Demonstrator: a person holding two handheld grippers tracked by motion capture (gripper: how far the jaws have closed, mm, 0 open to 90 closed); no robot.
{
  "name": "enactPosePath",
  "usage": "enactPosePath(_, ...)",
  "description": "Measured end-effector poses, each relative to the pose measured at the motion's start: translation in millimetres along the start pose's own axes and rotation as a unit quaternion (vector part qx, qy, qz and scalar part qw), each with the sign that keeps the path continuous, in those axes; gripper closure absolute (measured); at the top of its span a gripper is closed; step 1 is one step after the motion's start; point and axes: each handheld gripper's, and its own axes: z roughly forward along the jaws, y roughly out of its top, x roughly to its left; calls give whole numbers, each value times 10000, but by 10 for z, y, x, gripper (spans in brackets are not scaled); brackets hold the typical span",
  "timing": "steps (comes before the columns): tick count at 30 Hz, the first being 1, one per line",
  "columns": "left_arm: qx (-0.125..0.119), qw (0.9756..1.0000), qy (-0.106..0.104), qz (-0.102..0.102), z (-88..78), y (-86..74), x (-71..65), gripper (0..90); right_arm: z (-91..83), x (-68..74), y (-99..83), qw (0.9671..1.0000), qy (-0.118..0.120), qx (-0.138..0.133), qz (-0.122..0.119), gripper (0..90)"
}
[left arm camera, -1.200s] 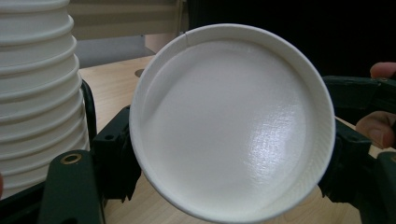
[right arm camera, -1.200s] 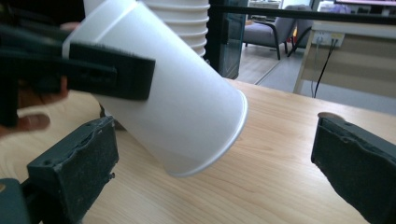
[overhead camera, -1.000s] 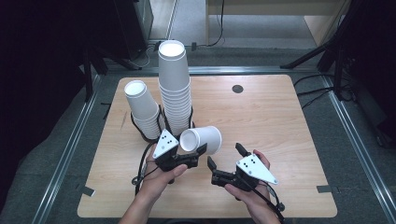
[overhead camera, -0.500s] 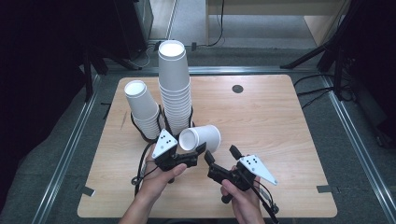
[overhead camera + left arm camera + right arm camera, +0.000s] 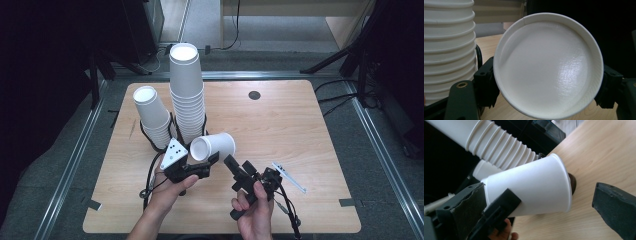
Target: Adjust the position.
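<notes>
A paper cup is held on its side by the left tool, and the right tool is spread wide beside it.

The left tool [image 5: 202, 167] is clamped on the cup [image 5: 214, 146] near its rim; the cup's long line runs level over the bench [image 5: 300, 130], mouth toward the person; the right tool [image 5: 235, 167], whose jaws have just been opening with nothing pressed between them, is nearest, the cup lying just to its left; two tools, one loose cup and two cup stacks [image 5: 186, 95] are counted.

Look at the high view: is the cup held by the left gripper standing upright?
No: the cup lies on its side in the left gripper, its mouth toward the person.
</notes>
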Motion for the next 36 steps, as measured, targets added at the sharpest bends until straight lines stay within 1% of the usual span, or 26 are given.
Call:
enactPosePath(2, -4, 10000, -7, 1, 5, -6, -3, 228, 10, -40, 18, 9990, 0, 44, 439, 0)
enactPosePath(4, -7, 10000, -13, 5, 8, -10, -5, 227, 24, -71, 22, 9972, 10, 61, 740, 0)
enactPosePath(5, -7, 10000, -13, 5, 8, -10, -5, 227, 24, -71, 22, 9972, 10, 61, 740, 0)
enactPosePath(6, -14, 10000, -22, 17, 9, -12, -9, 228, 44, -108, 21, 9927, 73, 162, 1191, 0)
enactPosePath(8, -20, 10000, -21, 27, 11, -13, -10, 227, 64, -116, 16, 9889, 149, 258, 1454, 0)
enactPosePath(9, -33, 10000, -26, 20, 15, -19, -14, 227, 81, -119, 7, 9857, 197, 301, 1645, 0)
enactPosePath(12, -39, 10000, -40, 37, 26, -32, -24, 227, 114, -112, -1, 9788, 274, 351, 1999, 0)
enactPosePath(15, -38, 10000, -44, 56, 34, -46, -32, 227, 165, -128, -11, 9642, 349, 508, 2578, 0)
enactPosePath(16, -38, 10000, -44, 56, 34, -46, -32, 227, 165, -128, -11, 9642, 349, 508, 2578, 0)
enactPosePath(17, -49, 9999, -43, 77, 38, -51, -38, 227, 201, -152, -43, 9546, 322, 574, 2904, 0)
enactPosePath(18, -49, 9999, -43, 77, 38, -51, -38, 227, 201, -152, -43, 9546, 322, 574, 2904, 0)
enactPosePath(19, -57, 9999, -48, 102, 38, -52, -41, 227, 224, -178, -68, 9464, 347, 609, 3153, 0)
enactPosePath(20, -66, 9999, -53, 116, 40, -54, -45, 227, 237, -183, -78, 9421, 370, 602, 3279, 0)
enactPosePath(21, -60, 9999, -64, 132, 40, -55, -47, 227, 253, -197, -93, 9362, 420, 621, 3433, 0)
enactPosePath(22, -71, 9998, -87, 136, 45, -62, -58, 227, 261, -204, -98, 9325, 454, 643, 3525, 0)
enactPosePath(23, -61, 9998, -84, 172, 49, -66, -63, 227, 275, -219, -104, 9255, 519, 645, 3696, 0)
enactPosePath(25, -53, 9997, -88, 209, 60, -75, -82, 227, 286, -243, -99, 9161, 557, 638, 3919, 4)
enactPosePath(26, -53, 9997, -88, 209, 60, -75, -82, 227, 286, -243, -99, 9161, 557, 638, 3919, 4)
enactPosePath(27, -54, 9997, -99, 215, 65, -79, -94, 227, 294, -248, -95, 9132, 565, 646, 3984, 5)
enactPosePath(28, -58, 9996, -100, 243, 65, -81, -96, 227, 310, -263, -80, 9077, 572, 618, 4111, 8)
enactPosePath(30, -77, 9996, -89, 249, 63, -81, -92, 227, 327, -275, -79, 9060, 568, 619, 4150, 10)
enactPosePath(31, -86, 9996, -91, 247, 61, -81, -90, 227, 343, -285, -87, 9035, 564, 637, 4201, 11)
enactPosePath(33, -103, 9996, -92, 251, 59, -83, -86, 227, 373, -299, -105, 9007, 552, 661, 4258, 15)
enactPosePath(34, -103, 9996, -92, 251, 59, -83, -86, 227, 373, -299, -105, 9007, 552, 661, 4258, 15)
enactPosePath(35, -107, 9995, -117, 278, 55, -84, -91, 227, 414, -318, -135, 8969, 555, 674, 4335, 17)
enactPosePath(36, -105, 9994, -130, 288, 54, -84, -94, 227, 423, -322, -141, 8959, 559, 676, 4354, 17)
